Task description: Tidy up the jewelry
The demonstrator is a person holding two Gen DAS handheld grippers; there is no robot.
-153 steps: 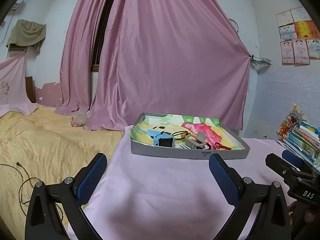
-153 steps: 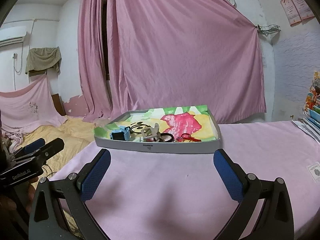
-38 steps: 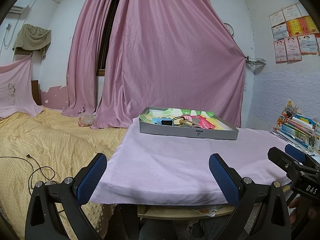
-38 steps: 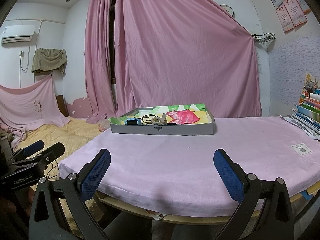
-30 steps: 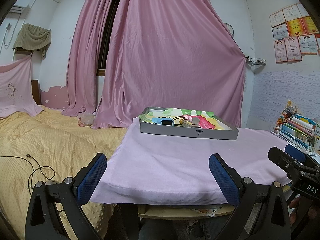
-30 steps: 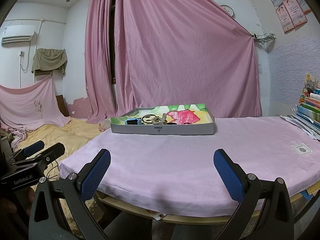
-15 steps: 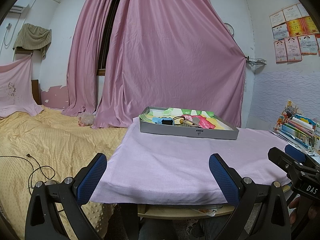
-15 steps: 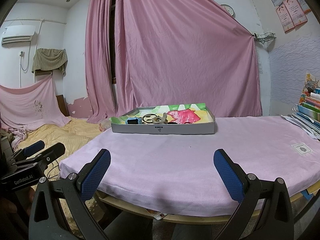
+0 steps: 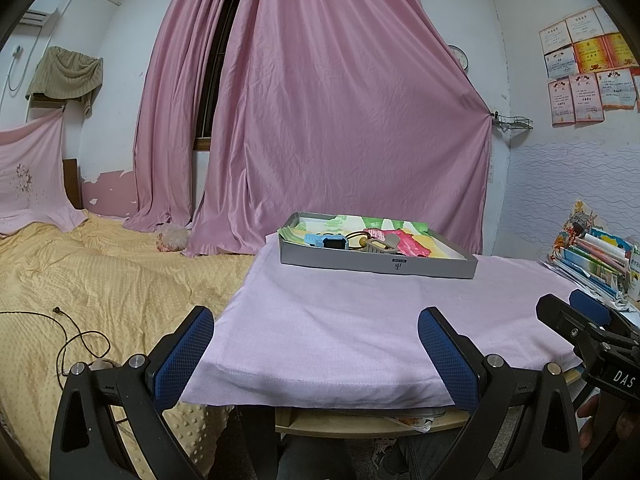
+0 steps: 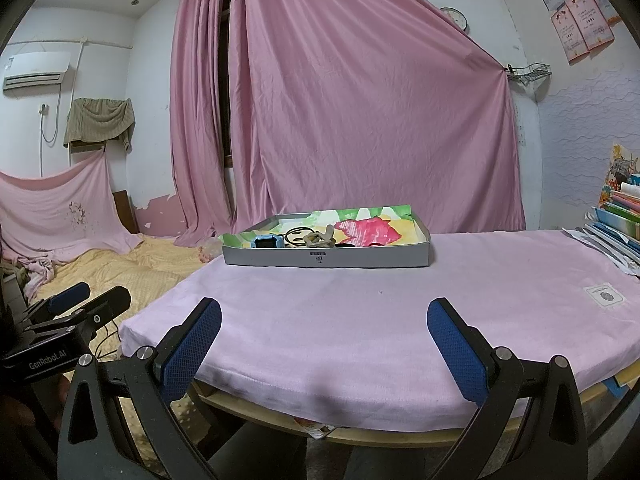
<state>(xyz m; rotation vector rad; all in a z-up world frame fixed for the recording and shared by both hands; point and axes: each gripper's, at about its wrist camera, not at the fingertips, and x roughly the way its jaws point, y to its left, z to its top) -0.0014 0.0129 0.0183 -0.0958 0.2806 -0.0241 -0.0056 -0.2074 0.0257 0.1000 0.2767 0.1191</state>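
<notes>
Tray, shallow grey cardboard with floral lining, at far end of pink-clothed tabletop, holding blue watch. Left tool and right tool: jaws apart, empty, at near edge.

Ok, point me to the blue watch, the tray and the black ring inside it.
blue watch (image 9: 329,240), left wrist view, on its dark face.
tray (image 10: 360,258), right wrist view, on its grey front wall.
black ring (image 10: 298,235), right wrist view, on its near edge.

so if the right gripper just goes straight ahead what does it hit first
Probably the grey tray. The right gripper, jaws open and empty, sits low at the near edge of the table's pink cloth; depending on height, it might skim the cloth first.
</notes>
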